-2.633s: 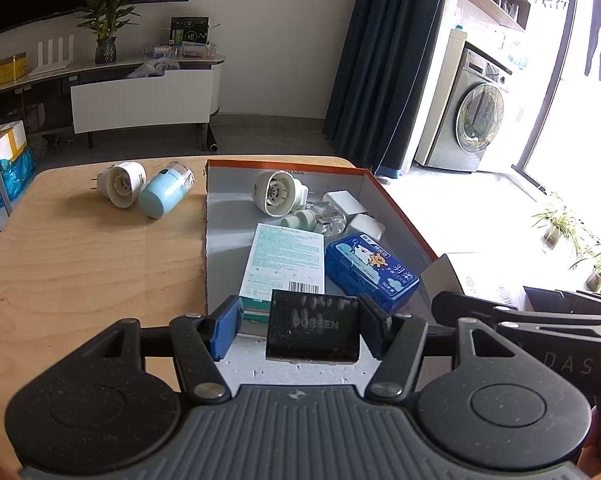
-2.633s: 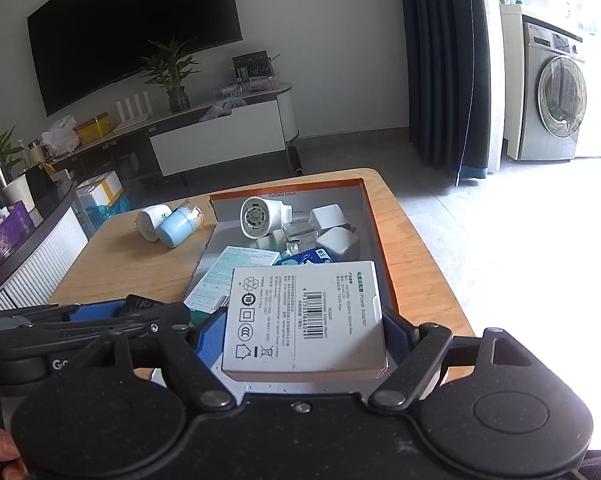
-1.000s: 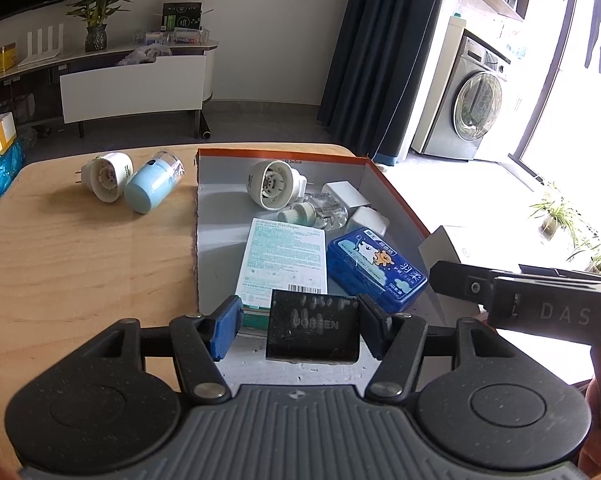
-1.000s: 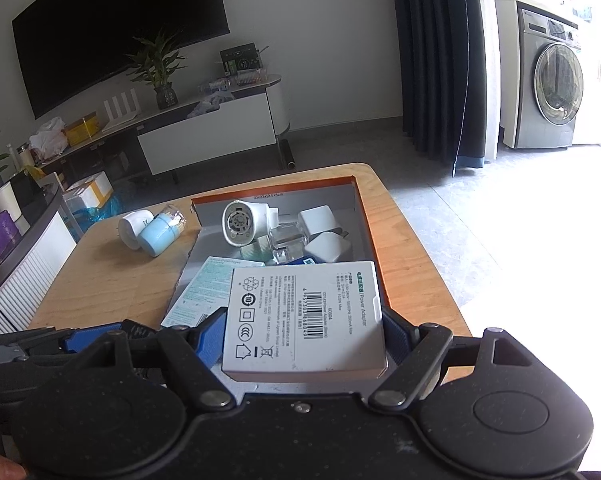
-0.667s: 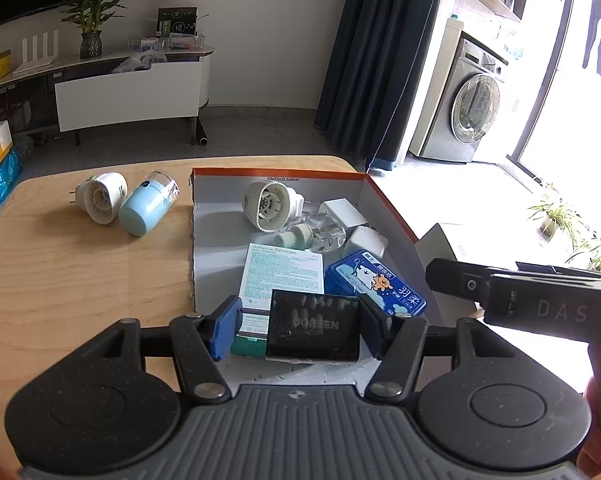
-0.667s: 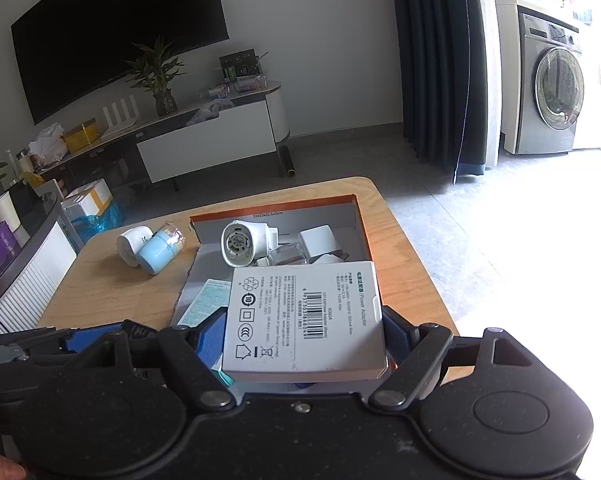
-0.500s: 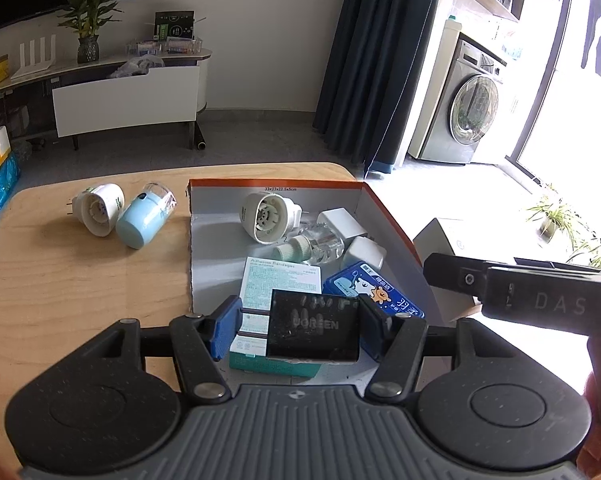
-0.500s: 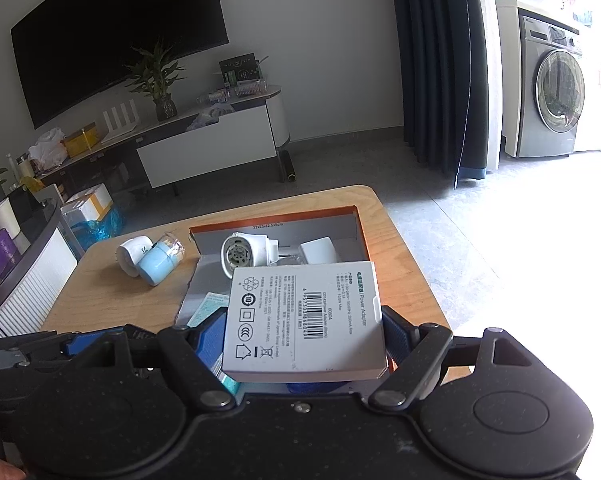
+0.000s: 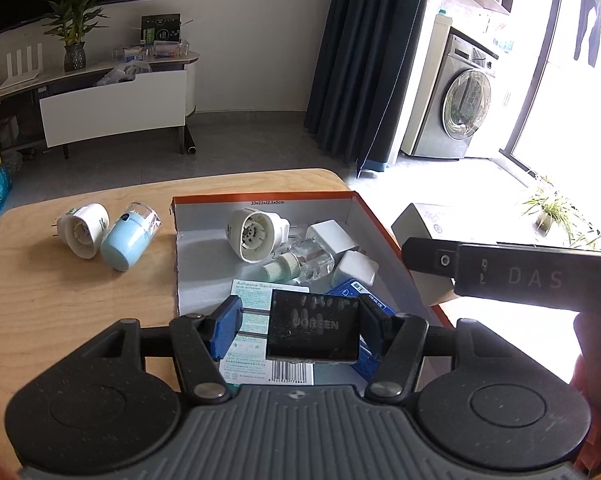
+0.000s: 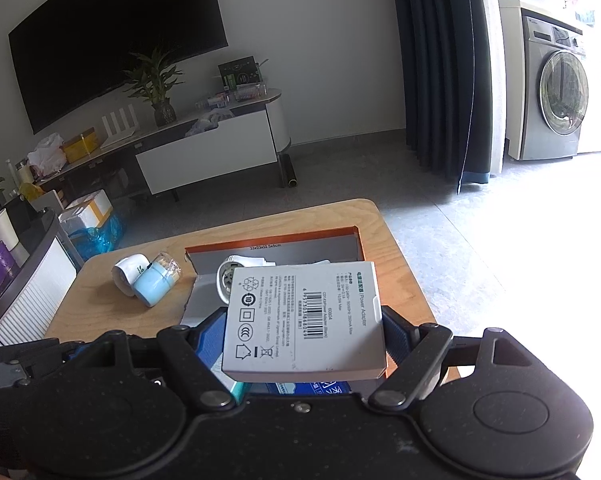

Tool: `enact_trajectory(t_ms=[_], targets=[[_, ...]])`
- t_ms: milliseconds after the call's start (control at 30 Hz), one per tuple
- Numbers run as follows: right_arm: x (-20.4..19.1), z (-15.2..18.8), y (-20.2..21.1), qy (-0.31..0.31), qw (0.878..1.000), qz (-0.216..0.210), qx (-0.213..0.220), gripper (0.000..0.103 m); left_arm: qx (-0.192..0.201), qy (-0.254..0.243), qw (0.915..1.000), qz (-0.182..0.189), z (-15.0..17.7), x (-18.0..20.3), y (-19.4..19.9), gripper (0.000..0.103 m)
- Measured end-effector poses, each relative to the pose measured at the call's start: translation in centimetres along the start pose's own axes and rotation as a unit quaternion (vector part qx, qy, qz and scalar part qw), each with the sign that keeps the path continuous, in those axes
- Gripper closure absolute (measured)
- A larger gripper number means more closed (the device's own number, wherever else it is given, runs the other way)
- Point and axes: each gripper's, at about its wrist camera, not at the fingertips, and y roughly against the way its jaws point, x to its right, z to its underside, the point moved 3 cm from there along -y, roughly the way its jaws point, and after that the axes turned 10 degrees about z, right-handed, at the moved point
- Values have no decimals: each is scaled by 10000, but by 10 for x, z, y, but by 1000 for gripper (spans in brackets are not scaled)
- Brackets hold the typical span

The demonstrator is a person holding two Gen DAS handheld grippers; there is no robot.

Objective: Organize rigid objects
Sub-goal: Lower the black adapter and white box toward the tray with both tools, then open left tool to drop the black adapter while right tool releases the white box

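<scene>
Currently your left claw (image 9: 313,330) grips a black UGREEN charger block (image 9: 313,330), held above the near end of the orange-rimmed cardboard box (image 9: 388,236). Your right claw (image 10: 304,334) clamps a white power adapter box (image 10: 304,320), barcode side up, over the same box. At ten o'clock on the table (image 9: 52,292): a white plug-in socket (image 9: 83,230) touching a pale blue cylinder (image 9: 128,236), both outside the box.

My left gripper (image 9: 314,326): black speckled frame, blue pads, silver screws, ribbed grey base.
My right gripper (image 10: 304,334): black frame, blue pads, silver screws; "DAS" lettering on its side.
</scene>
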Motion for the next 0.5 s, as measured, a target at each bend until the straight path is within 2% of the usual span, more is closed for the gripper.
enact_trajectory(t_ms=[500], targets=[[-11,-18,-34,84,9999,-55,-72,9,-259,3,9991,328,6,8,-15,41]])
